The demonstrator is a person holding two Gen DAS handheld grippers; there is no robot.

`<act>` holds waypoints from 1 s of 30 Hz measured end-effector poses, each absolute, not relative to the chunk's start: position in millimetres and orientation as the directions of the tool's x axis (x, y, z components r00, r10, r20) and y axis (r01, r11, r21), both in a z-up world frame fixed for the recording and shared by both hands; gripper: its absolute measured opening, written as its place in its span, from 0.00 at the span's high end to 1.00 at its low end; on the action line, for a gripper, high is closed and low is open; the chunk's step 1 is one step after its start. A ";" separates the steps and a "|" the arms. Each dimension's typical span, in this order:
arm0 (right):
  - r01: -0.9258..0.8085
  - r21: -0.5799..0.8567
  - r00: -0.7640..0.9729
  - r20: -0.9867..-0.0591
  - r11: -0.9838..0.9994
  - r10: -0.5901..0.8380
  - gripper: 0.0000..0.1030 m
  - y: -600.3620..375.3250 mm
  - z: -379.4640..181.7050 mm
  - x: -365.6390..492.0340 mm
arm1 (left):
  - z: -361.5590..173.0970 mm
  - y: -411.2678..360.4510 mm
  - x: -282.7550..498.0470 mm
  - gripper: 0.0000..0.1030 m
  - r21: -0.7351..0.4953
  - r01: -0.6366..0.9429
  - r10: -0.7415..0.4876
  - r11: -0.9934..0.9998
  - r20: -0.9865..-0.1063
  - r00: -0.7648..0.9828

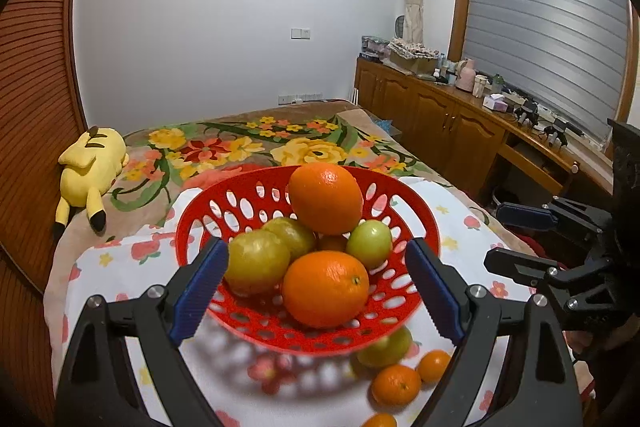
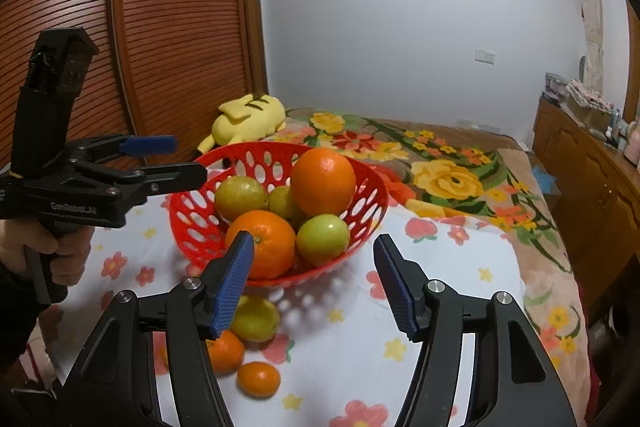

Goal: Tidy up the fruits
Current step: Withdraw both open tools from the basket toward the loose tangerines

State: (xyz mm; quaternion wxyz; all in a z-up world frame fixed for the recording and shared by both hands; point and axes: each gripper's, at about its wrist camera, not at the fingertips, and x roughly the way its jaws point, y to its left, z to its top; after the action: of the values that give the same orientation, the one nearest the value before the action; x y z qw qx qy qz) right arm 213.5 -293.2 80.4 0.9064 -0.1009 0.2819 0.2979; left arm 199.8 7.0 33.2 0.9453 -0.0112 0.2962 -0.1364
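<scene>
Left claw (image 1: 316,287) is being held wide apart and empty, its blue pads (image 1: 198,291) flanking the red basket (image 1: 224,195) from the near side. Straight ahead between the jaws, two oranges (image 1: 326,289) and several green fruits (image 1: 256,261) are being kept piled in the basket, one orange riding on top of the heap. Below and to the right of the claw, loose fruit is lying on the cloth (image 1: 120,267): a green one (image 1: 386,345) and small mandarins (image 1: 396,383) just beside it.

Right claw (image 2: 316,287) is likewise being held wide and empty. The mandarins (image 2: 258,379) and the loose green fruit (image 2: 256,319) are being seen low and left of it, partly hidden behind its left pad (image 2: 234,287); the basket (image 2: 192,223) is sitting ahead and slightly left.

A loose fruit is probably being lined up for pickup. The job is best done by lowering the right claw leftward over one mandarin, closing on its widest part gently, since round fruit is likely to roll on soft bedding. Placement is best made low in the basket, as the top orange is looking precariously stacked.
</scene>
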 end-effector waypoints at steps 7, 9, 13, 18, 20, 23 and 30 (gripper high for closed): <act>-0.578 -0.004 0.672 -0.570 0.816 0.473 0.35 -297.8 75.8 193.3 | 26.4 8.8 174.8 0.12 -0.106 0.235 -0.253 0.966 -0.562 0.788; -0.575 -0.004 0.673 -0.571 0.818 0.470 0.35 -299.2 72.8 186.1 | 22.2 8.8 166.3 0.12 -0.113 0.232 -0.255 0.966 -0.563 0.786; -0.565 0.015 0.664 -0.585 0.825 0.465 0.34 -301.5 62.2 177.5 | 8.8 6.5 152.4 0.12 -0.122 0.223 -0.252 0.967 -0.581 0.774; -0.561 0.040 0.642 -0.609 0.827 0.465 0.34 -302.7 44.7 167.0 | -15.0 4.8 137.3 0.12 -0.143 0.224 -0.264 0.964 -0.606 0.750; -0.563 0.053 0.633 -0.615 0.825 0.471 0.34 -302.8 39.2 162.3 | -21.6 2.5 132.3 0.12 -0.141 0.232 -0.269 0.962 -0.611 0.744; -0.561 0.063 0.624 -0.623 0.825 0.472 0.35 -301.4 32.3 158.2 | -34.3 3.2 128.4 0.13 -0.146 0.229 -0.269 0.963 -0.626 0.732; -0.551 0.071 0.601 -0.657 0.831 0.455 0.39 -300.2 12.7 155.9 | -52.5 2.0 114.4 0.14 -0.166 0.231 -0.283 0.959 -0.636 0.718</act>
State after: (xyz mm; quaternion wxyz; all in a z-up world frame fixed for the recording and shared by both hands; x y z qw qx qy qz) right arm 155.9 -300.2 12.7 0.8921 -0.0694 0.3461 0.2821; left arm 114.4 2.0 -52.5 0.9261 -0.0374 0.3487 -0.1388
